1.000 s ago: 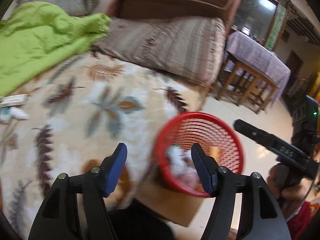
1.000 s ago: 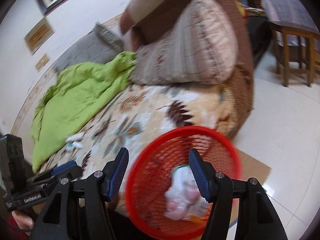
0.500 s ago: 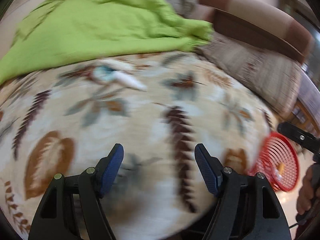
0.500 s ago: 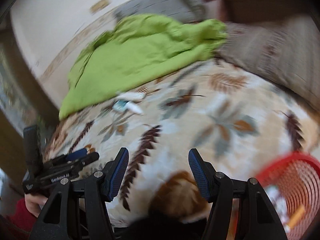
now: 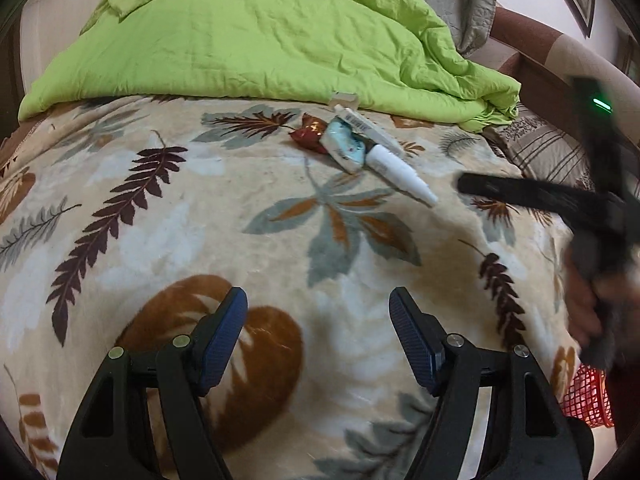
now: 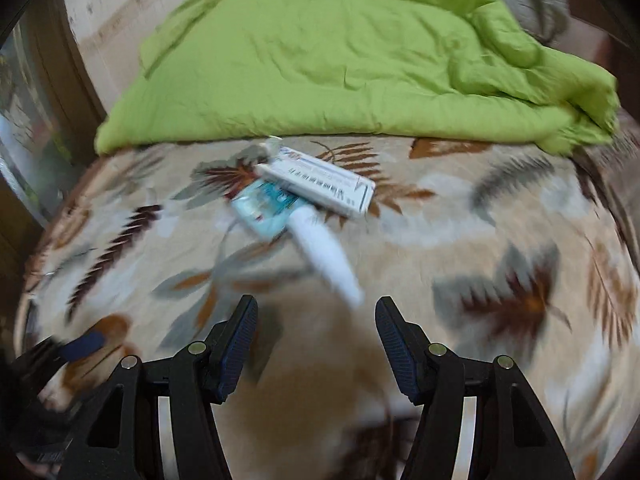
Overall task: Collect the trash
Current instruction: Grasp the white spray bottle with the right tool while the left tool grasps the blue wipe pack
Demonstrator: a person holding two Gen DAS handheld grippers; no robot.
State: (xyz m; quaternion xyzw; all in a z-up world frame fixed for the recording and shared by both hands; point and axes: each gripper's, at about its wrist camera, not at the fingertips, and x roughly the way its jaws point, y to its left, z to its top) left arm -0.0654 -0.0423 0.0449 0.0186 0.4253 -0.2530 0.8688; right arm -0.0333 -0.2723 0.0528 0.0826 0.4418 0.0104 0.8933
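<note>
Basket slid to edge — right gripper agape near tube.

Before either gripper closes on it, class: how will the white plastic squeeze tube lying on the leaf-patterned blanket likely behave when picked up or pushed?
The white plastic squeeze tube looks small, so probably light. Its body is round and tapered, so a push may roll it in a curve. The soft leaf-patterned blanket will likely damp that, and the tube may dent when squeezed.

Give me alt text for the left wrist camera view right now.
Open left tool hovers empty above a leaf-print blanket, facing a small trash pile: white tube, pale blue packet, red wrapper. Green quilt behind, red basket at lower right.
</note>
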